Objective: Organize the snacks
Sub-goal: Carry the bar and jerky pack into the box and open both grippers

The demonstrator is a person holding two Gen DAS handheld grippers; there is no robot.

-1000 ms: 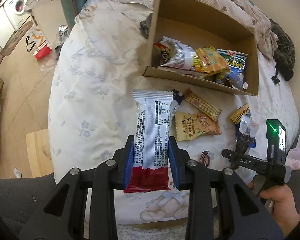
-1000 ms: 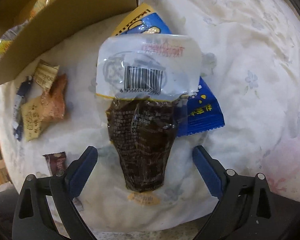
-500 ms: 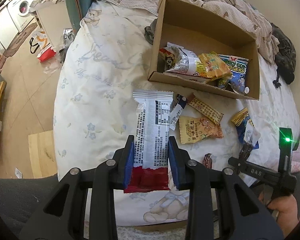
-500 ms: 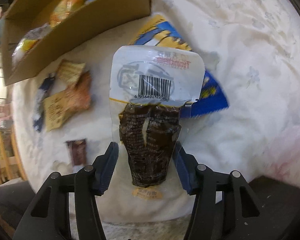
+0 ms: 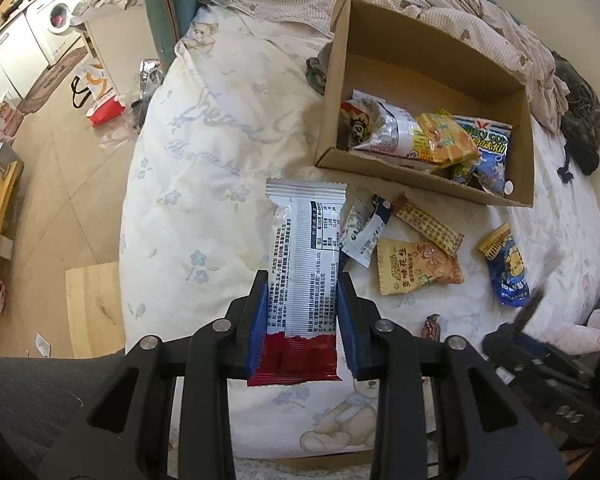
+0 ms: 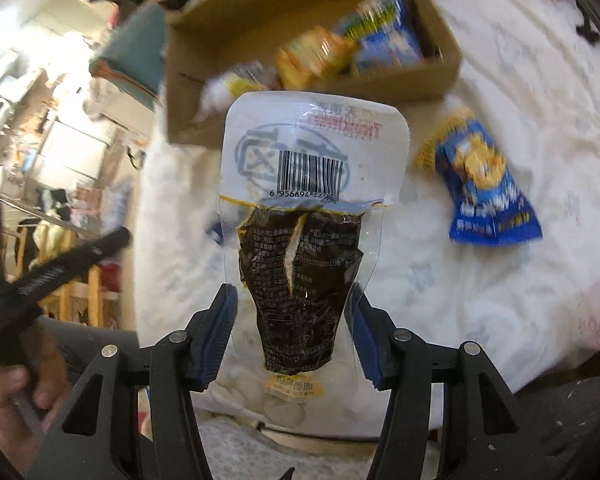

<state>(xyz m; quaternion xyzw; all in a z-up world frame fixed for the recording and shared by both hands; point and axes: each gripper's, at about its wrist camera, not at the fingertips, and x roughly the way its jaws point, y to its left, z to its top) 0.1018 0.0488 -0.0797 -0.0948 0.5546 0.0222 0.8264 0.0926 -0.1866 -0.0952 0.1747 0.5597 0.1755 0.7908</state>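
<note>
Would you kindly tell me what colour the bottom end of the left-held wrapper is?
Red, below a silver-white printed body; clearest in the left wrist view.

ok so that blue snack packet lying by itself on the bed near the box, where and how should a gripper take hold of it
Grip the blue packet across its narrow width near the middle, coming straight down from above. It lies flat on the bed sheet, apart from the other snacks, so both long edges look free for the fingers. Its crimped yellow end is probably too thin to hold firmly.

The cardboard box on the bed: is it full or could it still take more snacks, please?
Partly full: the cardboard box holds a few packets at one side.
</note>
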